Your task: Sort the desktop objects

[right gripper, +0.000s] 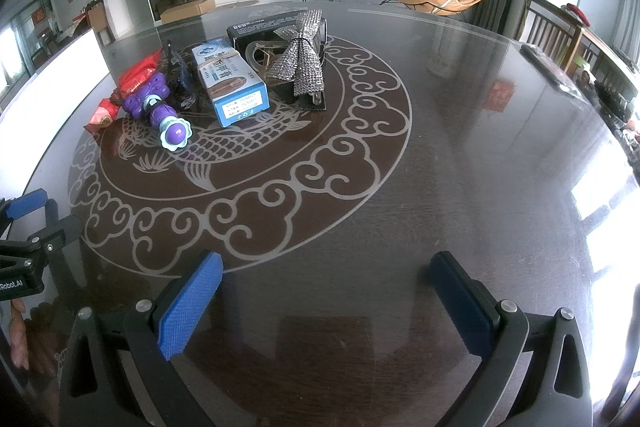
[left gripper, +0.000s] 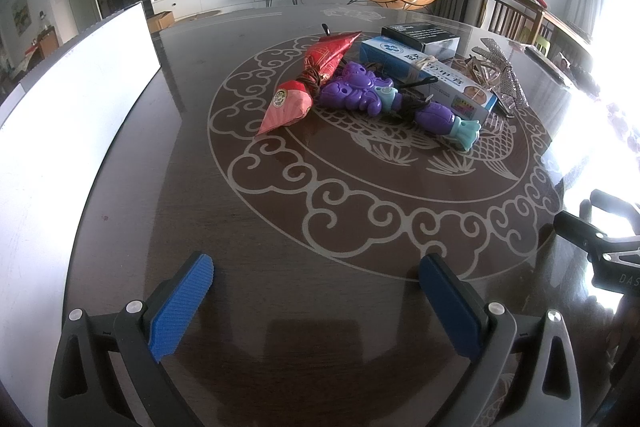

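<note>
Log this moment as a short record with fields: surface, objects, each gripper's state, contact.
surface: dark round table with a pale fish-and-cloud inlay
objects: red packet, purple toy, blue-white box, black box, rhinestone bow, clustered at the table's centre
left gripper: jaws wide open, empty
right gripper: jaws wide open, empty
contact: neither gripper touches any object

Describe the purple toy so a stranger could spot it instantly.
On the dark round table, find the clutter on the pale fish-and-cloud pattern. The purple toy lies between the red paper packet and the blue-and-white box: the only glossy plastic piece, teal-tipped.
</note>
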